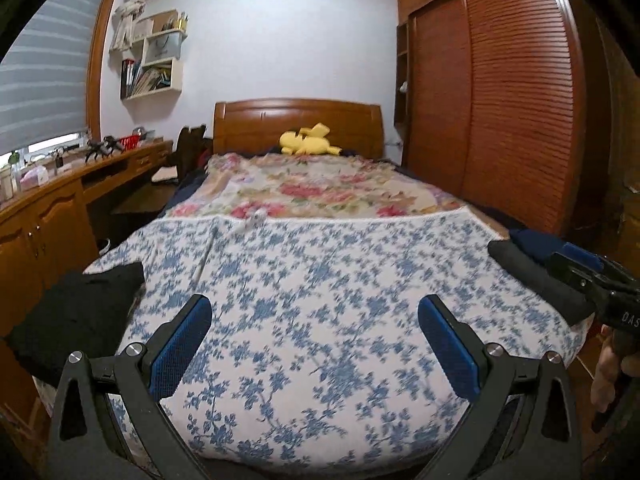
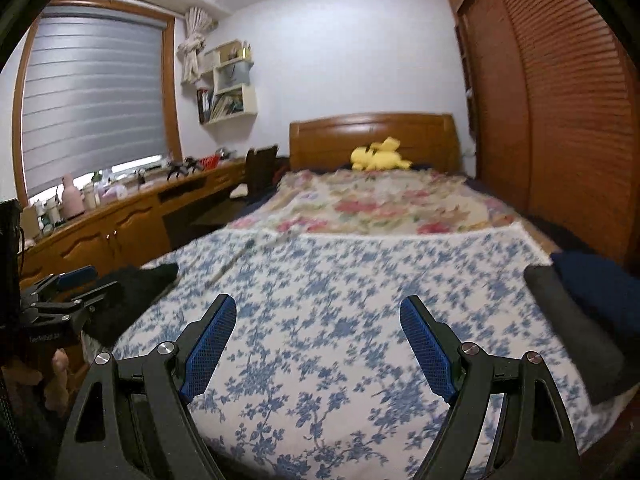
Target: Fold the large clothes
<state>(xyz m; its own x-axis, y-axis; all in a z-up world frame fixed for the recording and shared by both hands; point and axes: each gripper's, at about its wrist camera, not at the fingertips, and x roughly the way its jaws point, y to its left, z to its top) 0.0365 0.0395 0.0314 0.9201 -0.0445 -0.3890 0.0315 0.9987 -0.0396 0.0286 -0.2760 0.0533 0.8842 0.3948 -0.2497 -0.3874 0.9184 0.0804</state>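
The wide white sheet printed with blue flowers (image 1: 320, 300) covers the near half of the bed and runs under and ahead of both pairs of my fingers. Beyond my fingertips lies the cream quilt with red blossoms (image 1: 320, 188). Left of my left gripper (image 1: 315, 314), a black knitted garment (image 1: 76, 316) lies crumpled at the bed's edge; right of my right gripper (image 2: 318, 318), a folded charcoal cloth (image 2: 576, 332) rests with a navy one (image 2: 600, 284) on top. Both grippers stand wide open above the sheet, holding nothing. I judge this a between-garments step: the right-hand pile looks finished. The next move calls for reaching left, pinching the black garment and spreading it flat in front of my fingers.
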